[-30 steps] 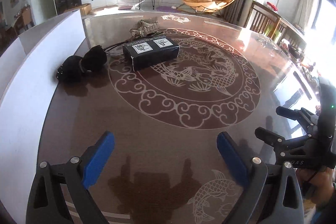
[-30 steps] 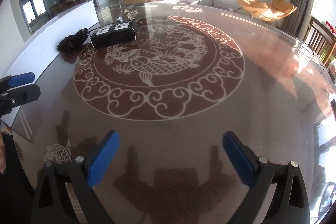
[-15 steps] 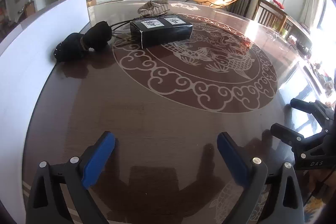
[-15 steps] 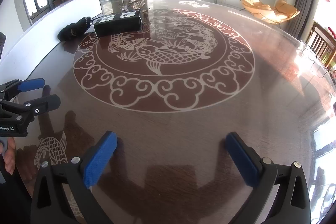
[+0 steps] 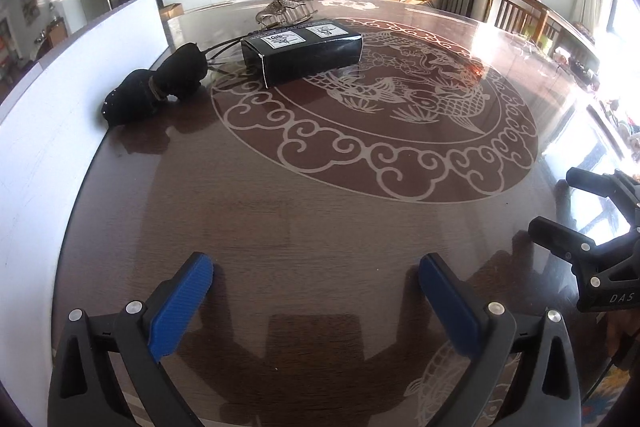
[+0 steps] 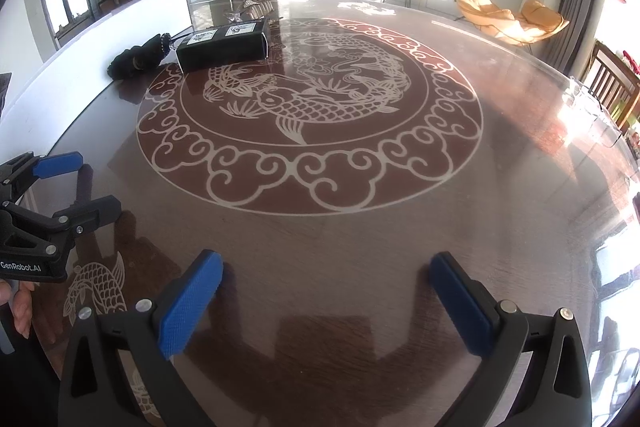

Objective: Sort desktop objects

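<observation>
Near edge: left gripper (image 5: pixel 316 291) and right gripper (image 6: pixel 326 291), both spread wide, holding nothing, over bare table (image 5: pixel 320 211). Open surface across the middle. Far left edge: one black box (image 5: pixel 302 55), one black pouch (image 5: pixel 158 87), beside white board (image 5: pixel 60 99).

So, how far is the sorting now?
Nothing looks sorted yet. The black box, the black folded umbrella and the silvery ornament all lie at the table's far side. The left hand-held gripper and the right hand-held gripper are open and empty. Everything remains.
</observation>
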